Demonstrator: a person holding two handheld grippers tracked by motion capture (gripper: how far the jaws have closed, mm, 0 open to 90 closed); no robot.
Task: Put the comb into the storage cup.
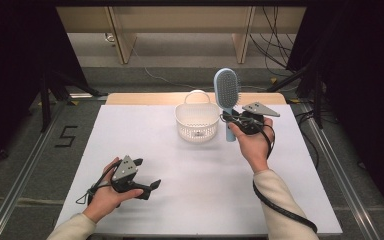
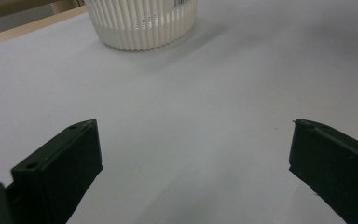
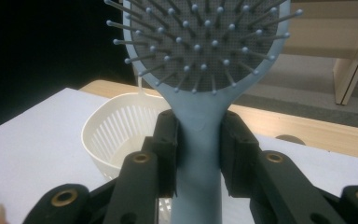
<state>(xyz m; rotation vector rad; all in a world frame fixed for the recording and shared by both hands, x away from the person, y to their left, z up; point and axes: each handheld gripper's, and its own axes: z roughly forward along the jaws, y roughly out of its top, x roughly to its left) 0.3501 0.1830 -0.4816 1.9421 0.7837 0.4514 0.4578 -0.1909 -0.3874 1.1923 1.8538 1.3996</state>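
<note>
A light blue hairbrush (image 1: 226,91) stands upright above the table's far right part, its bristled head up. My right gripper (image 1: 230,120) is shut on its handle; in the right gripper view the two jaws press the hairbrush (image 3: 199,140) neck from both sides. A white slatted basket (image 1: 197,123) with a loop handle sits just left of the brush, and its rim (image 3: 103,122) shows behind the jaws. My left gripper (image 1: 146,176) rests low at the near left, open, with bare white table between its jaws (image 2: 191,158). The basket (image 2: 142,25) lies ahead of it.
The white table cover (image 1: 200,190) spans the tabletop, with a wooden strip (image 1: 145,98) along the far edge. Metal rails run along both sides of the table. Wooden furniture legs and cables stand on the floor beyond. A cable trails from the right gripper along the sleeve.
</note>
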